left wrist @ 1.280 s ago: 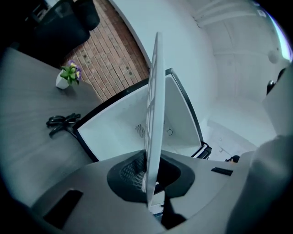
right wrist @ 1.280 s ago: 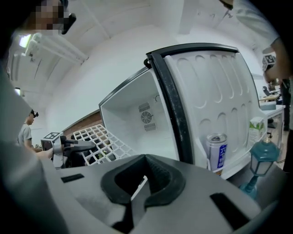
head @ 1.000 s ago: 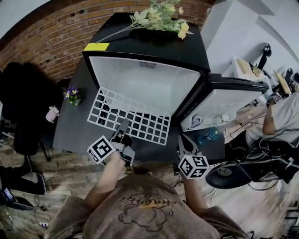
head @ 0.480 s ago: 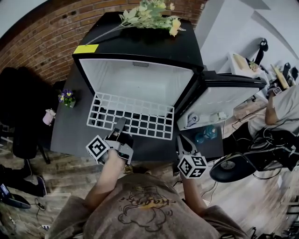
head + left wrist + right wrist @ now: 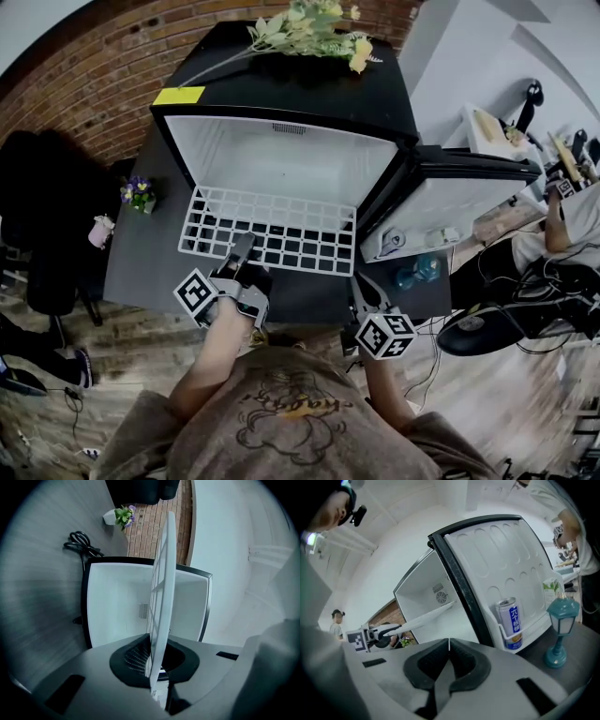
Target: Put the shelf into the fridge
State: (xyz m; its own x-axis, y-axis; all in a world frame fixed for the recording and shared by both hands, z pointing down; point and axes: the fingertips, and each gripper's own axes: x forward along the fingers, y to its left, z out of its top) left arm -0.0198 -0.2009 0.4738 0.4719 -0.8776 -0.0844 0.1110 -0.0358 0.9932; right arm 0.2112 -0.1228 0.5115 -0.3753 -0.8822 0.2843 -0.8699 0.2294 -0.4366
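Over on the left, a small potted plant (image 5: 138,192) with purple flowers sits on the dark surface beside the fridge (image 5: 281,89). The left gripper (image 5: 245,251) is held out level towards the fridge's open front. Its jaws are closed down on the near edge of the white wire shelf (image 5: 272,230). In the left gripper view the thin rim of the shelf runs straight down between the dark pads, pinched there. This is the only grip on the shelf.

The shelf reaches away from the gripper with its broad grid face turned up. It spans almost the whole width of the opening. Its far edge is at the mouth of the white, empty-looking compartment. In the right gripper view its far end shows in front of the white back wall with the little vent. I cannot tell whether it is resting on anything inside.

A yellow note (image 5: 178,95) is stuck at the fridge's top front corner. A spray of flowers (image 5: 309,23) lies on the black top.

Further right, the right gripper (image 5: 366,292) hangs a little below level, apart from the shelf. Its jaws are pressed fully together with nothing between them.

Beyond it, the fridge door (image 5: 450,192) stands swung open. A blue and white can (image 5: 510,620) is upright in the door's rack. Just beside the door stands a small teal lantern (image 5: 560,630).
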